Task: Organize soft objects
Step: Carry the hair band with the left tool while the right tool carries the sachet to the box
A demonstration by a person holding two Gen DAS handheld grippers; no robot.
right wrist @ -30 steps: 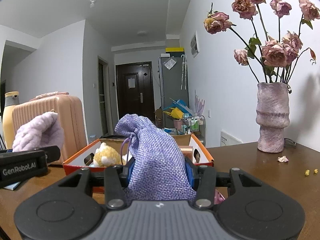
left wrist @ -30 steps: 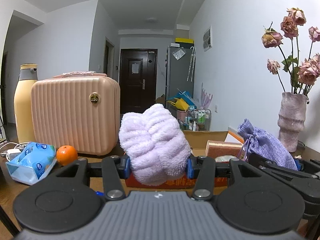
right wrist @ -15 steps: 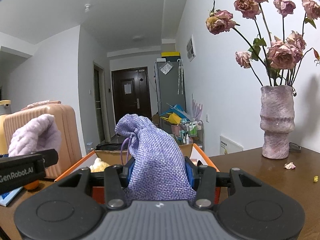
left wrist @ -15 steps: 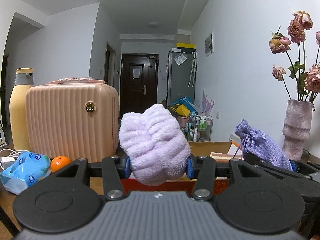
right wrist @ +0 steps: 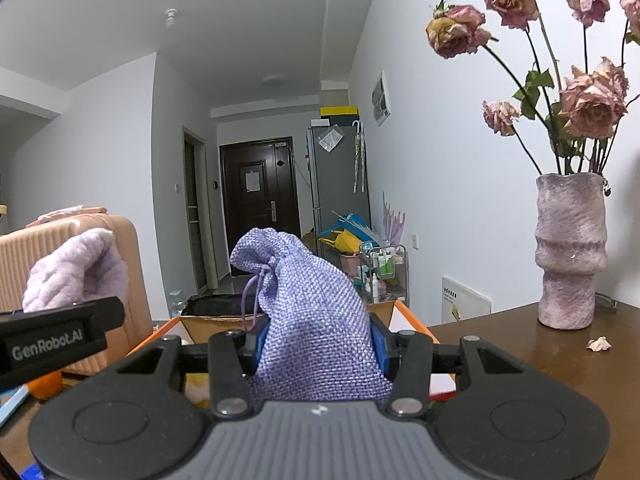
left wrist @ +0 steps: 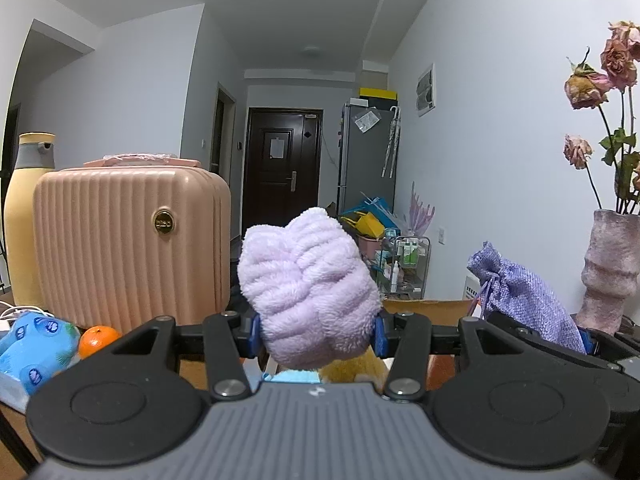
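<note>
My left gripper (left wrist: 316, 336) is shut on a fluffy lilac towel roll (left wrist: 308, 284), held above an orange-rimmed cardboard box (left wrist: 428, 306). A yellow plush toy (left wrist: 352, 368) shows just below the towel. My right gripper (right wrist: 318, 344) is shut on a purple woven drawstring pouch (right wrist: 316, 304), also held over the box (right wrist: 412, 316). The pouch shows at the right of the left wrist view (left wrist: 520, 292); the towel shows at the left of the right wrist view (right wrist: 76, 272).
A pink ribbed suitcase (left wrist: 128, 256) stands left of the box, with a yellow bottle (left wrist: 24, 216) behind it. An orange (left wrist: 98, 338) and a blue tissue pack (left wrist: 36, 344) lie at the left. A pink vase of dried roses (right wrist: 570, 252) stands on the wooden table (right wrist: 560, 360) at the right.
Both grippers have moved forward over the box with their loads still held. The box now sits lower and closer in both views.
</note>
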